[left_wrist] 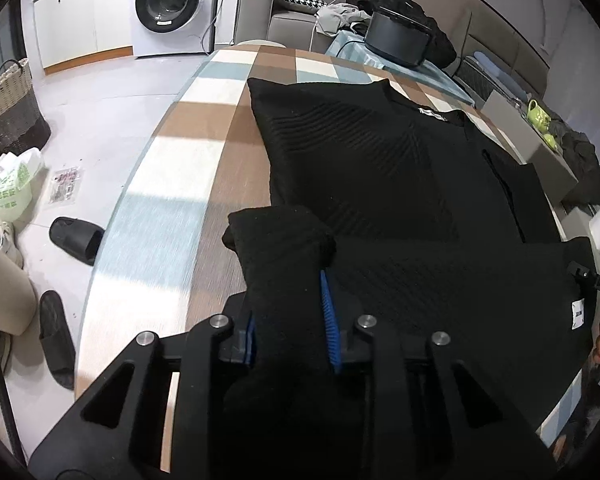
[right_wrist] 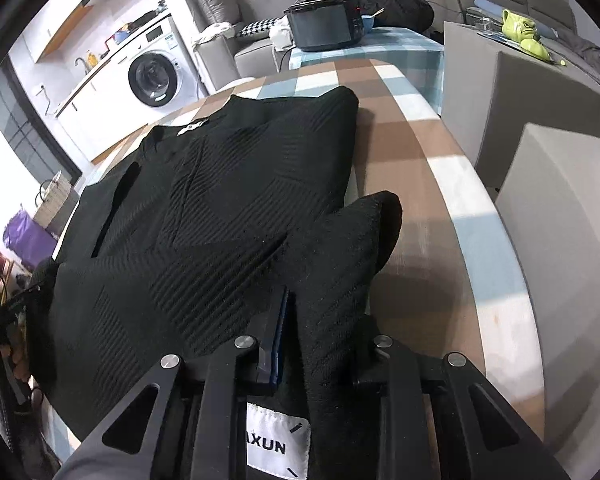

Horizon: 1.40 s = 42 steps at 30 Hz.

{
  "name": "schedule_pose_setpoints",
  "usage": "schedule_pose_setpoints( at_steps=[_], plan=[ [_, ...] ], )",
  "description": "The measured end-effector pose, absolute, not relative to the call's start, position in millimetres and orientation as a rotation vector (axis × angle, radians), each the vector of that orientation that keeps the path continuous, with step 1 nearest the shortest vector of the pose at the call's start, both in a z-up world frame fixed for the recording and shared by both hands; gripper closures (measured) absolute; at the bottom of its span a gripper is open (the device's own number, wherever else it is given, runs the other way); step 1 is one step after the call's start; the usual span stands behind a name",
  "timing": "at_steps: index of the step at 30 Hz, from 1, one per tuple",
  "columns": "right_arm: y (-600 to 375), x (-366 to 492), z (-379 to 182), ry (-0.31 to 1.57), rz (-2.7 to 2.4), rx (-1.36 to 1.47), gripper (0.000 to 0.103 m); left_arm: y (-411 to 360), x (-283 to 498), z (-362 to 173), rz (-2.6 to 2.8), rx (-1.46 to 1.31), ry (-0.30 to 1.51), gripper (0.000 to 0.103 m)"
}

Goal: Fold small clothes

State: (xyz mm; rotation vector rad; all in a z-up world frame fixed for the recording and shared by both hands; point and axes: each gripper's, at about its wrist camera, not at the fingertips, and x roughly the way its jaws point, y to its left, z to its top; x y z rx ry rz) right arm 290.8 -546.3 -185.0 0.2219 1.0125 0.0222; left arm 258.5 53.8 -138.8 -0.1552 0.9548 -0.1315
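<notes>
My left claw [left_wrist: 290, 320] & right claw [right_wrist: 320, 344] each pinch a corner of the black ribbed knit top [left_wrist: 380, 168], lying mid checked surface [left_wrist: 204, 128]. Uneven pull could make the fold crooked.

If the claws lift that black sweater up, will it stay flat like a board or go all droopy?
Probably droopy. The black sweater already bunches into soft folds where the left claw and right claw pinch it. Its ribbed knit looks thick, so it may feel a bit heavy. It likely won't slide much on the checked tablecloth.
</notes>
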Motion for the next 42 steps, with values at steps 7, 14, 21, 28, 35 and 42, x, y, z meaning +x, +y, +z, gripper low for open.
schedule_pose_setpoints(
  at_steps=[7,14,21,28,35,42],
  plan=[
    [-550,268,-181,1.022,0.018,0.237,0.053,73,224,-135,-0.098,-0.202,0.926,0.054],
    [-560,226,-161,0.960,0.041,0.240,0.034,97,187,-118,-0.072,-0.205,0.892,0.034],
    [-568,179,-168,0.976,0.038,0.263,0.034,105,147,-122,-0.035,-0.174,0.925,0.027],
    [-575,158,-175,0.989,0.019,0.321,0.034,101,126,-135,-0.046,-0.185,0.976,0.027],
    [-576,160,-182,1.015,0.024,0.334,0.034,96,114,-139,-0.020,-0.191,0.919,0.092],
    [-565,160,-179,1.011,0.102,0.315,0.034,93,93,-106,-0.041,-0.190,0.757,0.099]
  ],
)
